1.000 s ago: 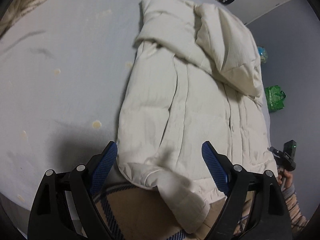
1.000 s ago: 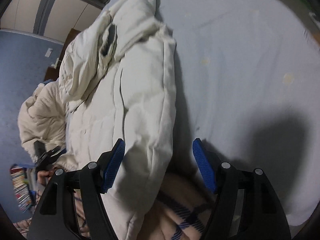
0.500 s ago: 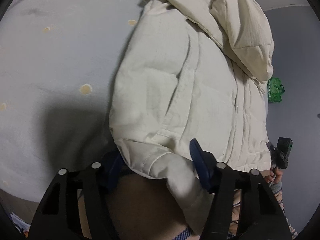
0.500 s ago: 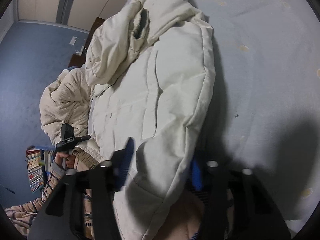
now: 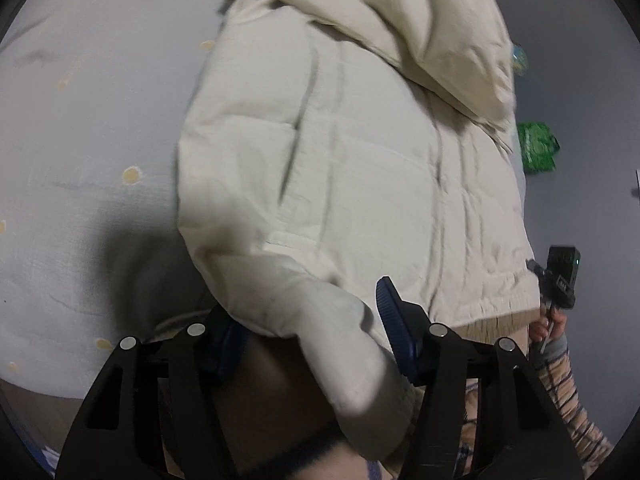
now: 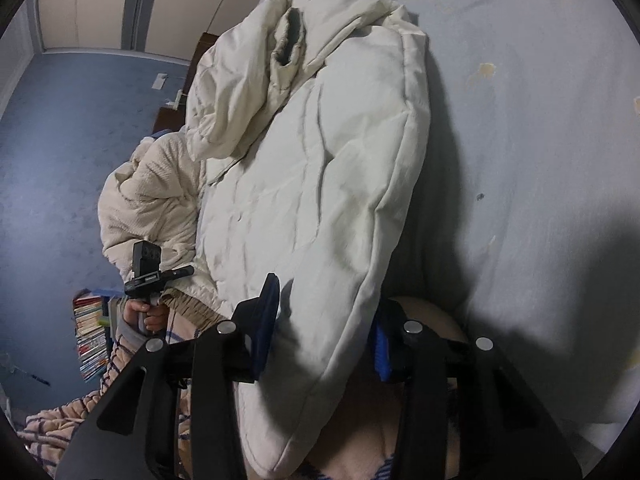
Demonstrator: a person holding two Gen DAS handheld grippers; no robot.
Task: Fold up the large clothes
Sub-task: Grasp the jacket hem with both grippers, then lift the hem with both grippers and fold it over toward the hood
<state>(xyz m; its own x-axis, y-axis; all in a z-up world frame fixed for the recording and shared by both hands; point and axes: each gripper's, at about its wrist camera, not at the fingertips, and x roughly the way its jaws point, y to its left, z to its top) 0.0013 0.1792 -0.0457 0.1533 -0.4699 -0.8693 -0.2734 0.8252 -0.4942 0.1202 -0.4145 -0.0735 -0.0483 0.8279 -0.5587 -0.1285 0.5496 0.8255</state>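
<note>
Right now the cream puffer jacket (image 5: 360, 168) lies spread on the pale blue bed sheet (image 5: 88, 152), hood (image 6: 288, 36) at twelve o'clock, hem toward six. Over on the left gripper (image 5: 310, 328), the blue-padded fingers (image 5: 390, 312) sit either side of a sleeve cuff (image 5: 352, 344), pressing into its puffy fabric; whether they truly pinch it, I cannot tell. Meanwhile the right gripper (image 6: 324, 328) straddles the other sleeve (image 6: 332, 312) at six o'clock, fingers (image 6: 266, 320) against its sides, grip equally unclear. A second cream garment (image 6: 148, 196) slumps off the bed edge at nine o'clock in the right view. A green bag (image 5: 538, 146) sits at three o'clock in the left view.
</note>
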